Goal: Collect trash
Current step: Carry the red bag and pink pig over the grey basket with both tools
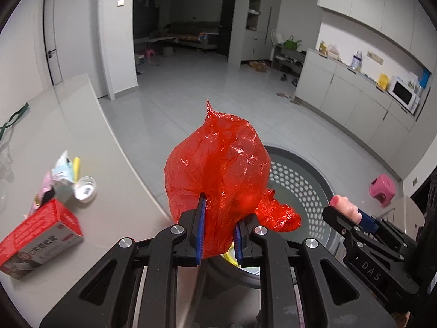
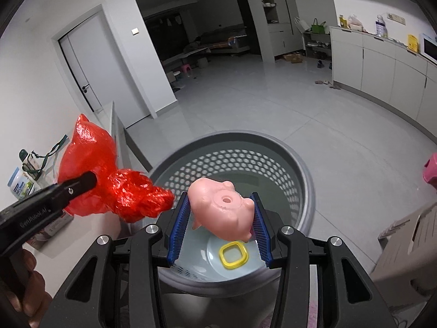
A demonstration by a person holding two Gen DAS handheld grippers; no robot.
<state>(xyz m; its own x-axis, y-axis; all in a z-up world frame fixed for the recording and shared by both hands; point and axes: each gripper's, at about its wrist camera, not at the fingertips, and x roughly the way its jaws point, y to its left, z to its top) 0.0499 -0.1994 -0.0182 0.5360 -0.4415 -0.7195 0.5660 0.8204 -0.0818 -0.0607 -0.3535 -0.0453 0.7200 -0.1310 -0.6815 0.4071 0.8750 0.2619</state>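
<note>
My left gripper is shut on a crumpled red plastic bag, held at the rim of the grey perforated bin. From the right wrist view the same red bag sits at left, pinched by the left gripper, beside the table edge. My right gripper is shut on a pink rubber pig toy, which hangs over the bin. A yellow square ring lies on the bin's floor. The right gripper shows at the right of the left wrist view, the pink toy at its tip.
On the beige table lie a red and white box, a clear lidded cup and crumpled wrappers. A pink stool stands on the tiled floor. White cabinets with a microwave line the right wall.
</note>
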